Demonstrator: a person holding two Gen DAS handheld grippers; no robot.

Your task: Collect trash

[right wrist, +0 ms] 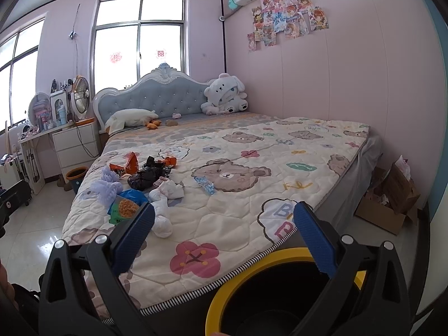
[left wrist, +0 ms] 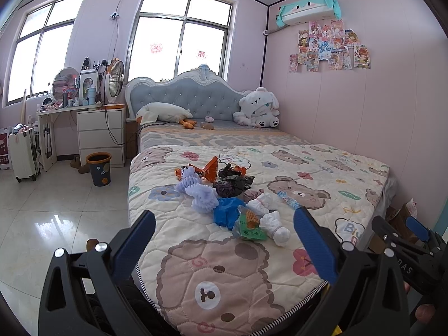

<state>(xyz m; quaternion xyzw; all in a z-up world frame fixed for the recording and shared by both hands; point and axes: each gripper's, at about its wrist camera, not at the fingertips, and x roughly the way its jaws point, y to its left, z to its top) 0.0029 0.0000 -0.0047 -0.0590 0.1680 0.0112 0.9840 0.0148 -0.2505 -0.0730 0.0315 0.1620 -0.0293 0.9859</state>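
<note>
Trash lies in a heap on the bear-print quilt (left wrist: 280,168): purple foam netting (left wrist: 200,193), an orange wrapper (left wrist: 211,168), a black bag (left wrist: 229,184), a blue bag (left wrist: 226,214), a green snack packet (left wrist: 249,225), white crumpled tissues (left wrist: 273,225) and a small blue wrapper (left wrist: 289,200). My left gripper (left wrist: 224,240) is open and empty at the foot of the bed, short of the heap. My right gripper (right wrist: 224,238) is open and empty, above a yellow-rimmed black bin (right wrist: 252,288) at the bed's foot. The heap (right wrist: 145,179) lies to its left.
A dark bin with an orange rim (left wrist: 99,168) stands on the tiled floor left of the bed. A white drawer unit (left wrist: 100,134), a desk with a fan (left wrist: 114,81) and a suitcase (left wrist: 23,154) are beyond. Cardboard boxes (right wrist: 389,201) sit right of the bed. Plush toys (left wrist: 257,109) lie by the headboard.
</note>
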